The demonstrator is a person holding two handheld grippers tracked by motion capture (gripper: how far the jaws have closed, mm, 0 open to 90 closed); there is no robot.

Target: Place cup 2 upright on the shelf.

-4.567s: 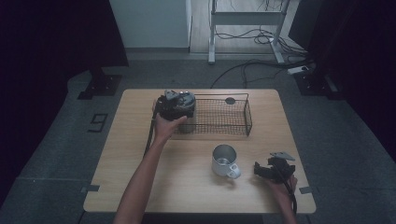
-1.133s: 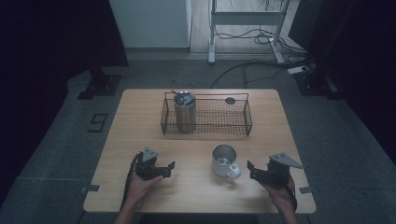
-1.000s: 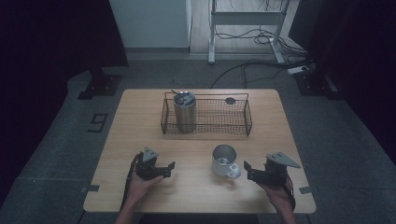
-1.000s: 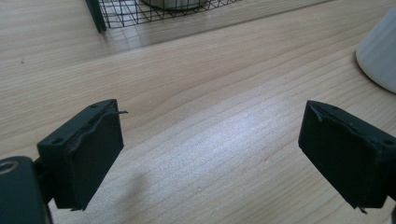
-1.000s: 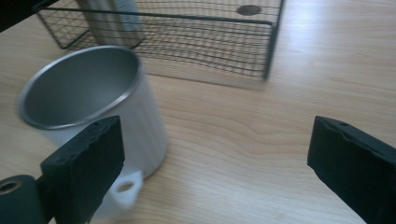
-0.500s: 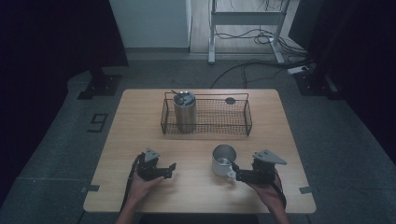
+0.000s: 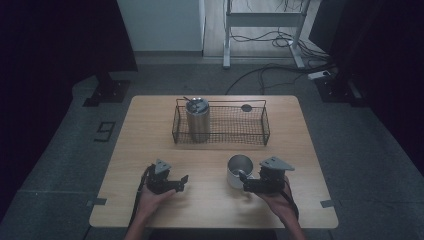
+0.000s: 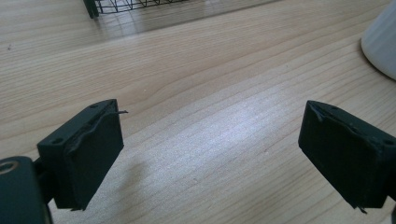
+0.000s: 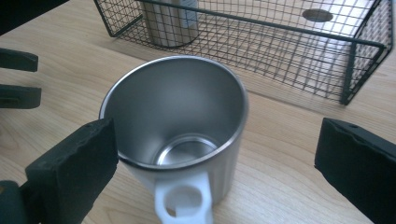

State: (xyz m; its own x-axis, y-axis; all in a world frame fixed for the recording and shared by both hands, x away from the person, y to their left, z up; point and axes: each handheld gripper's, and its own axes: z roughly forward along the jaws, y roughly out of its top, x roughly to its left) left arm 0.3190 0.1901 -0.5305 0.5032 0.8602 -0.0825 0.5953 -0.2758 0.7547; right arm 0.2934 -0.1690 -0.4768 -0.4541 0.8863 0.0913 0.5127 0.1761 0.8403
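Note:
A steel mug [image 7: 239,167] with a white handle stands upright on the wooden table [image 7: 150,130], right of the front middle. My right gripper [image 7: 245,183] reaches it from the right. In the right gripper view the mug [image 9: 177,107] sits between the wide jaws of my right gripper [image 9: 215,140], handle toward the camera. Those jaws have just been opening. The left pad lies at the rim and the right pad stands well off. My left gripper [image 7: 182,181] rests at the front left, open over bare wood [image 8: 210,116], with the mug's white side [image 8: 380,42] at the frame edge.
A black wire basket [image 7: 235,127] stands at the back middle with a lidded steel tumbler [image 7: 197,120] upright in its left end. A small dark disc [image 7: 246,107] lies at its back right. In the right gripper view the basket [image 9: 280,51] is just behind the mug.
My right gripper has slid left up to the mug and its jaws have spread. The left hand, at the basket with the tumbler several seconds ago, now rests still at the front.

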